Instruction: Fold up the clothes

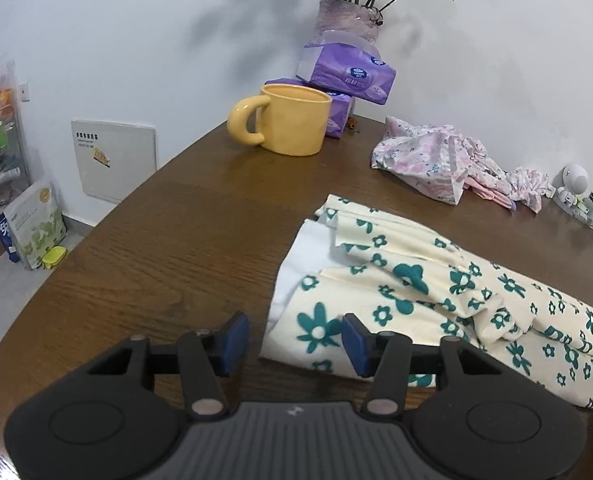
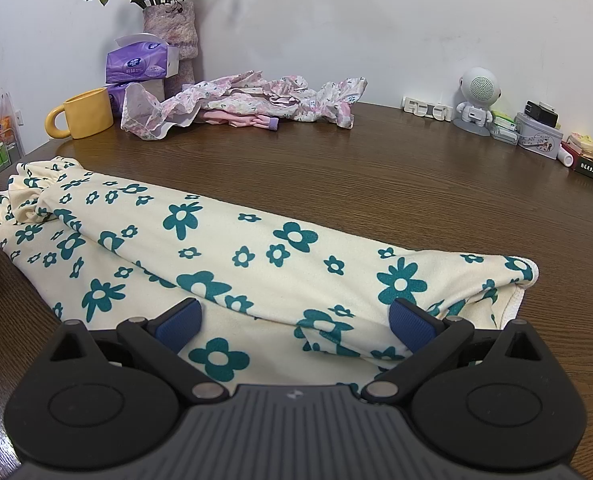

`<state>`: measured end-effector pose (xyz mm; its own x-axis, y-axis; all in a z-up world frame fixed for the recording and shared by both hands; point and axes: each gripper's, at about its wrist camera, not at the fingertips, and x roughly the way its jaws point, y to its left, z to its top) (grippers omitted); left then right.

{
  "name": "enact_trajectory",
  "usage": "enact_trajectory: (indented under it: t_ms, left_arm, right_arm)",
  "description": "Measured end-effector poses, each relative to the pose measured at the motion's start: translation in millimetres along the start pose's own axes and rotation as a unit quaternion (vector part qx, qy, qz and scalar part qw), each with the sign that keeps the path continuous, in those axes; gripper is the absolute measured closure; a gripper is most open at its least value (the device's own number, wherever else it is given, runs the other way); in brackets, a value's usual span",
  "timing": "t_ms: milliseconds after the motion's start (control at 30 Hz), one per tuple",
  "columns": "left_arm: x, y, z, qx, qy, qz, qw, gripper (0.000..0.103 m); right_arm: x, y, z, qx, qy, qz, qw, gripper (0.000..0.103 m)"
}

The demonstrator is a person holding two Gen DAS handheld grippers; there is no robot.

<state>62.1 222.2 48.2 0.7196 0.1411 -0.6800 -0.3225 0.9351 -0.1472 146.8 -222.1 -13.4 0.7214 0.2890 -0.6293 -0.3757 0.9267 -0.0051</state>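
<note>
A cream garment with teal flowers (image 1: 436, 300) lies folded lengthwise on the brown wooden table (image 1: 176, 220); it also shows in the right wrist view (image 2: 236, 248). My left gripper (image 1: 294, 344) is open, hovering at the garment's near left corner, its right pad over the cloth. My right gripper (image 2: 296, 320) is open wide, just above the garment's near edge, with cloth between and under its blue pads (image 2: 412, 324). Neither holds anything. A crumpled pink floral garment (image 2: 248, 100) lies at the back by the wall, also visible in the left wrist view (image 1: 436, 160).
A yellow mug (image 1: 288, 120) and purple tissue packs (image 1: 346, 72) stand at the back left before a vase (image 1: 348, 20). A white robot figure (image 2: 476, 96), tins and small boxes (image 2: 540, 136) line the back right. The table's left edge drops to the floor (image 1: 8, 292).
</note>
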Motion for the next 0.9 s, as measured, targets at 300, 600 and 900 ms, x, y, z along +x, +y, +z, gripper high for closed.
enact_trajectory:
  t_ms: [300, 600, 900]
  left_arm:
    - [9.9, -14.2, 0.5, 0.063, -0.009, 0.032, 0.9975, 0.1]
    - [26.2, -20.8, 4.1, 0.103, -0.027, 0.103, 0.9889, 0.103]
    - [-1.7, -12.2, 14.7, 0.047, -0.057, 0.04, 0.9965, 0.029]
  right_arm:
    - [-0.1, -0.2, 0.1, 0.0, 0.0, 0.0, 1.0, 0.001]
    - [-0.2, 0.1, 0.0, 0.0, 0.0, 0.0, 1.0, 0.001]
    - [-0.1, 0.0, -0.2, 0.0, 0.0, 0.0, 1.0, 0.001]
